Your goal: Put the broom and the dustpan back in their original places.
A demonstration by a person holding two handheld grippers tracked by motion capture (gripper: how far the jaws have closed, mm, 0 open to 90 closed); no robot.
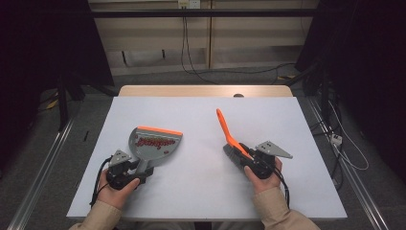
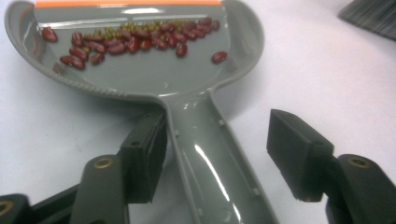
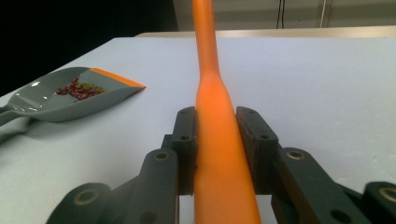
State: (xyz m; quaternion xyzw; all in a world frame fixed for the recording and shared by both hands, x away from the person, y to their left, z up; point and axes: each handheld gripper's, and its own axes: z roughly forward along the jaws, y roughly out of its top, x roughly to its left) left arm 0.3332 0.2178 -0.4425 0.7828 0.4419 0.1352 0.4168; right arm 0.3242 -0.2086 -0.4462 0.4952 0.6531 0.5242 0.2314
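High view showed a pale grey table (image 1: 201,187) with a person's two forearms coming in from its near edge. On the left half lay a grey dustpan (image 1: 154,143) with an orange lip, its handle pointing back toward the left gripper (image 1: 136,173). In the left gripper view the jaws stood spread on either side of that handle, one pad touching its edge and the other well clear, so nothing was clamped. On the right half the right gripper (image 1: 250,157) was closed on the orange handle of a small brush (image 1: 229,136), whose dark bristles rested on the table beside the gripper. Inside the dustpan, near the orange lip, lay a small heap of red beans (image 2: 135,39) mixed with tiny green ones.
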